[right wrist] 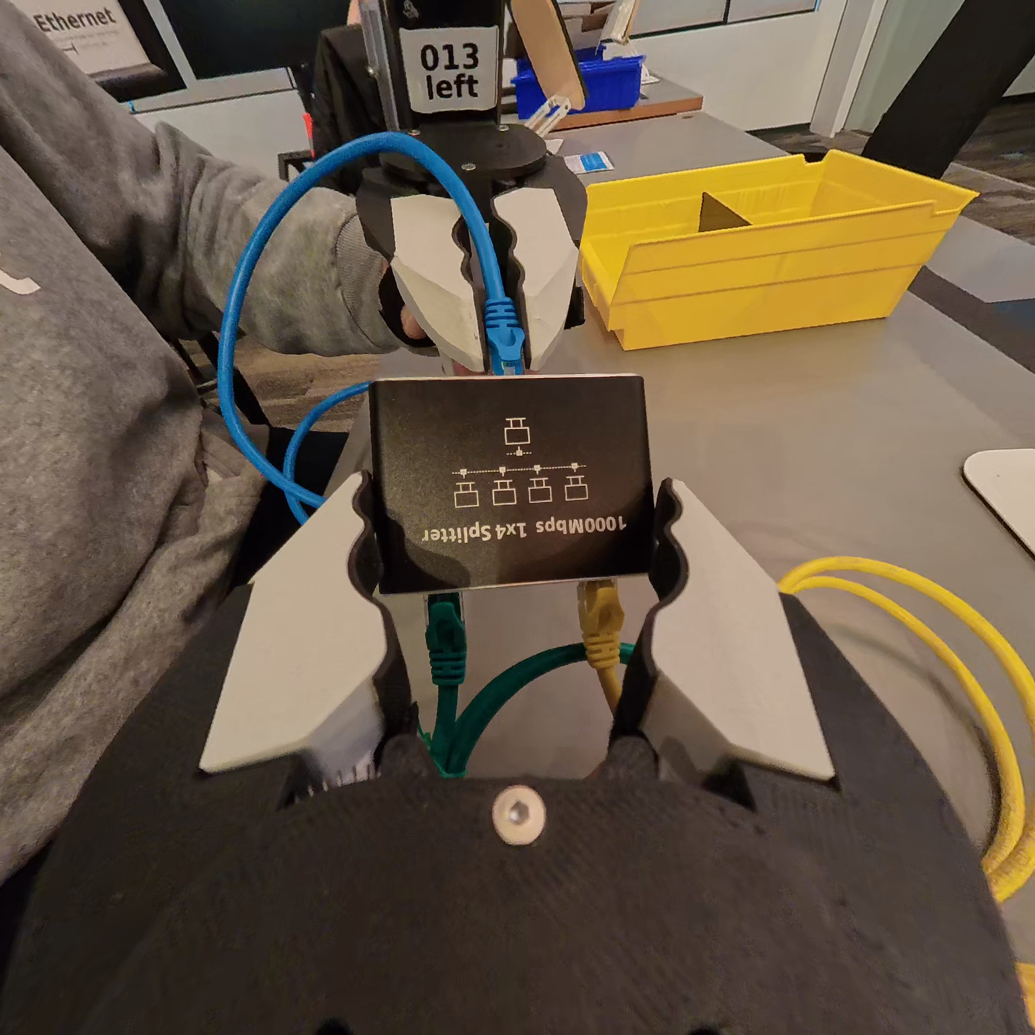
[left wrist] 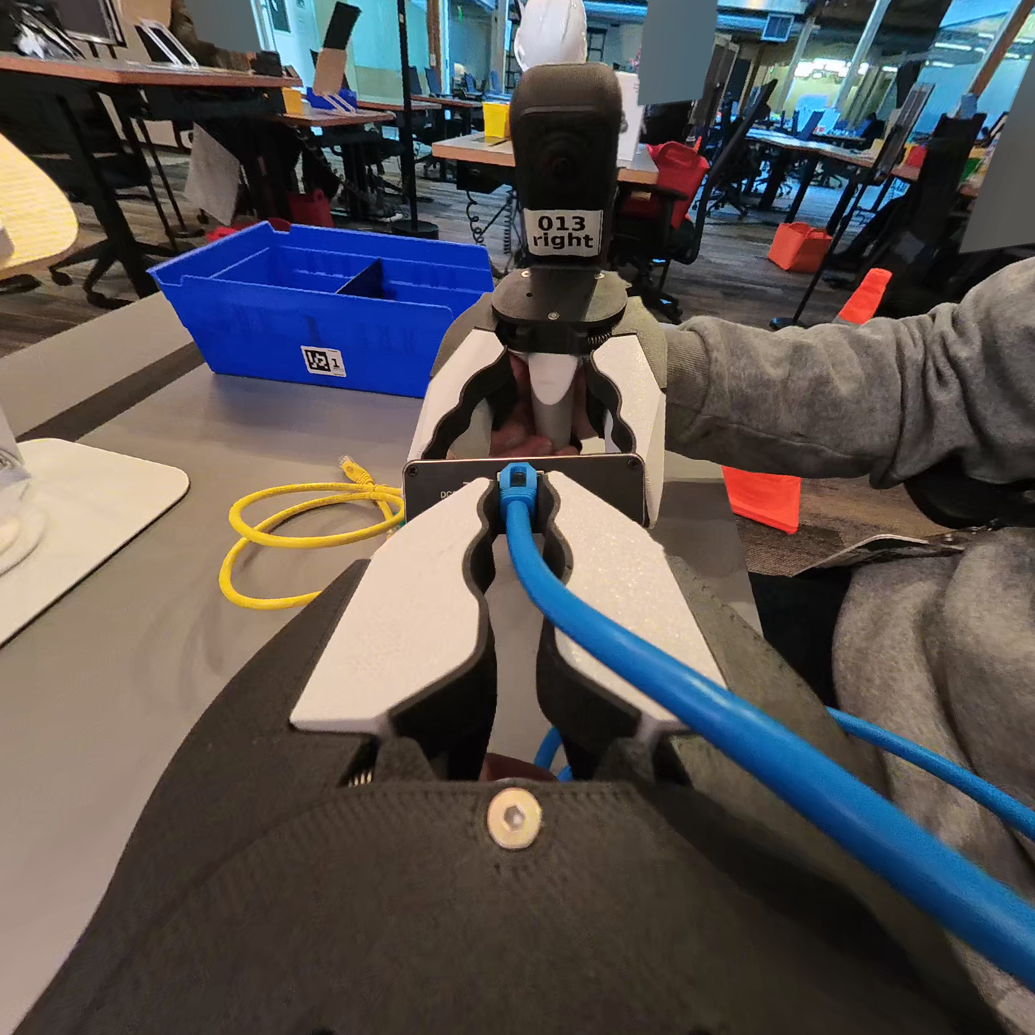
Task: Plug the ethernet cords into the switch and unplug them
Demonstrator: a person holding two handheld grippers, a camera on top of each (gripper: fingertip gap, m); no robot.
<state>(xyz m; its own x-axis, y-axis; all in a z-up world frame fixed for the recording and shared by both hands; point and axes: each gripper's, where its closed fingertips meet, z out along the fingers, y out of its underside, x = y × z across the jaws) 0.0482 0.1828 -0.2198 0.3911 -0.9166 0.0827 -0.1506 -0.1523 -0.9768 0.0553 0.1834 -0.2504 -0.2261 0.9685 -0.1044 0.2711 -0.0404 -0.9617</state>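
My right gripper [right wrist: 512,521] is shut on the sides of the black switch [right wrist: 509,481] and holds it just above the grey table. A green plug [right wrist: 446,644] and a yellow plug [right wrist: 600,633] sit in the ports on its near side. My left gripper [left wrist: 518,495] is shut on the blue cord's plug [left wrist: 518,487], whose tip is at a port on the switch's [left wrist: 593,487] other side. It also shows in the right wrist view [right wrist: 504,358], with the blue plug [right wrist: 504,336] between its fingers. The blue cord [left wrist: 728,711] trails back over the gripper.
A blue bin [left wrist: 313,313] stands at the back of the table, a yellow bin [right wrist: 756,246] on the other side. The yellow cord's coil [left wrist: 302,537] lies on the table. A white pad [left wrist: 84,515] lies at the left. A person's grey sleeves [left wrist: 840,381] hold the grippers. Less than 4 cm separates the two grippers' tips.
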